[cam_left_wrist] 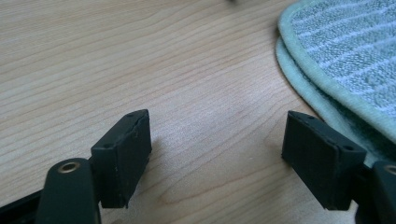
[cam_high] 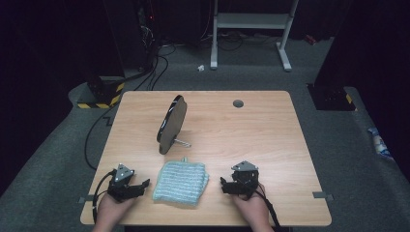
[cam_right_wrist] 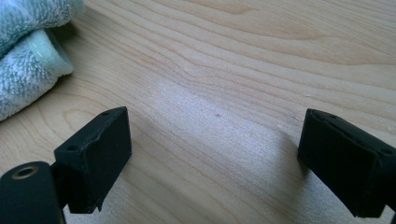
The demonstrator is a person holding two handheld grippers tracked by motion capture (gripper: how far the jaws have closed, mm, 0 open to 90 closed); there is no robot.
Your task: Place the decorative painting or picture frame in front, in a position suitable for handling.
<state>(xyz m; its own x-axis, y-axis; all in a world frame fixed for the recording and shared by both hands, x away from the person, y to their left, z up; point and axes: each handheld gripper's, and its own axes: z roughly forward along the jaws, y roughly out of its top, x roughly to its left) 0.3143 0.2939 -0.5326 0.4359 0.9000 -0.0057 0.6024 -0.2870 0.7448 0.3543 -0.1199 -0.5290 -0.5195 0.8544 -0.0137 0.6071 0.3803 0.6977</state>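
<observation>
Pale-green cloth: a folded towel (cam_high: 181,183) of looped terry with faint lighter stripes, lying flat on the near middle of the table (cam_high: 261,135), between the two grippers.
Cloth shape: roughly square with rounded corners; a small hanging loop sticks out at its far edge.
Cloth layers: the left gripper view shows two stacked layers (cam_left_wrist: 345,70) with a smooth bound hem; the right gripper view shows a thick rolled fold (cam_right_wrist: 28,56) at its upper left.
Left gripper: (cam_high: 137,188) rests on the table just left of the towel, jaws spread wide with bare wood between them, gripping nothing; one pad (cam_left_wrist: 322,156) sits just beside the towel's hem.
Right gripper: (cam_high: 226,186) rests just right of the towel, jaws also wide apart and empty, with bare wood between them.
Hands: the person's left hand (cam_high: 112,209) and right hand (cam_high: 249,205) hold the grippers at the near edge.
Open room: bare wood spreads to the right and far right of the table.
Standing disc: a round, dark-rimmed mirror (cam_high: 171,124) on a thin metal prop stands upright behind the towel, well apart from it.
Table surface: light wood-grain laminate, smooth, with rounded corners and a grey cable port (cam_high: 238,103) near the far edge.
Floor: grey carpet (cam_high: 338,145) all round the table.
</observation>
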